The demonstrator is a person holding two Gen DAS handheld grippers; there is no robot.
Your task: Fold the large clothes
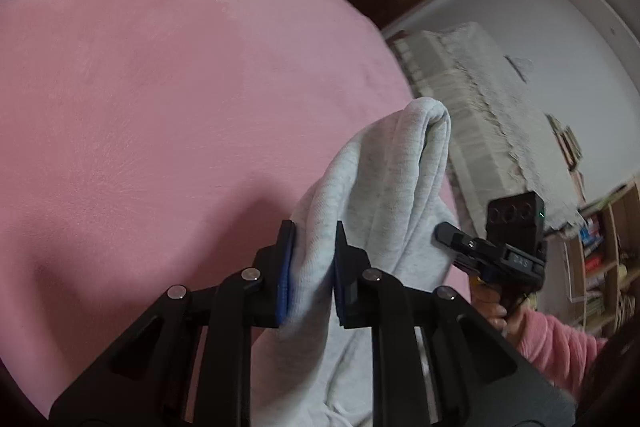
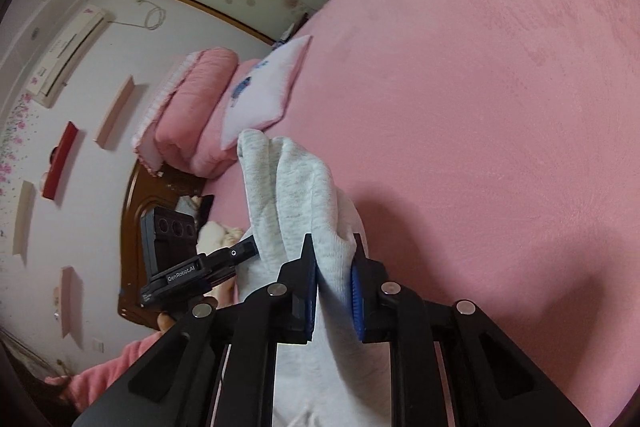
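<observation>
My left gripper (image 1: 312, 267) is clamped on a bunched fold of the light grey garment (image 1: 384, 187), and my right gripper (image 2: 334, 287) pinches another fold of the same cloth. I hold it lifted above the pink bedspread (image 1: 160, 87), its loose end hanging down toward me, my two claws close side by side. The bedspread is my landmark: a plush, smooth surface that fills most of both views. At its head end lie a white pillow (image 2: 264, 91) and a rolled pink quilt (image 2: 192, 107), against a dark wooden headboard (image 2: 136, 211). Above that, an air conditioner (image 2: 68, 59) hangs on the white wall. Beyond the bedspread's other side stands a lace-covered cabinet (image 1: 472, 99), with a bookshelf (image 1: 600, 251) past it.
</observation>
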